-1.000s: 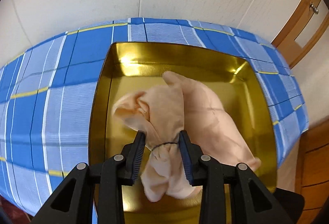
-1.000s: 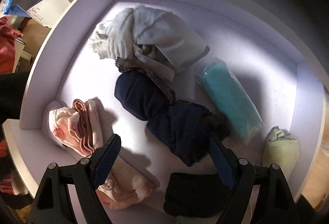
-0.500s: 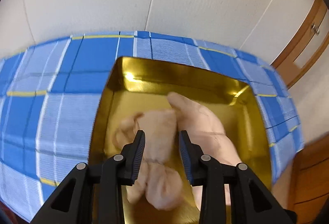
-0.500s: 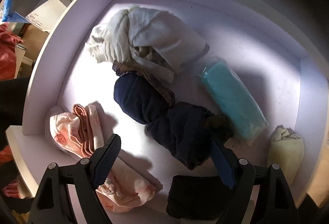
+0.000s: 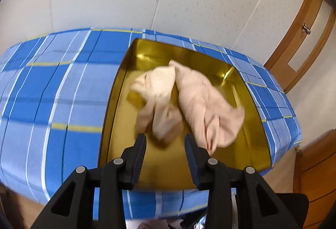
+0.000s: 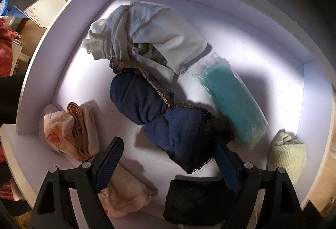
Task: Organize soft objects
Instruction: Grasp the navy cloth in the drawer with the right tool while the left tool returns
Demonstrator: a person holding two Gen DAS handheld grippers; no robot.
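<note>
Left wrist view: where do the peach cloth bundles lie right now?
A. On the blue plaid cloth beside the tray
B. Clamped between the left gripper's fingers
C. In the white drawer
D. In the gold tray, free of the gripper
D. Both peach cloth bundles lie inside the gold tray, while the left gripper hangs open just short of them with nothing between its fingers.

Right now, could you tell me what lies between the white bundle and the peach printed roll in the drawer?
In the right wrist view, only bare drawer floor lies between the white bundle and the peach printed roll; the navy bundle sits off to the side.
</note>
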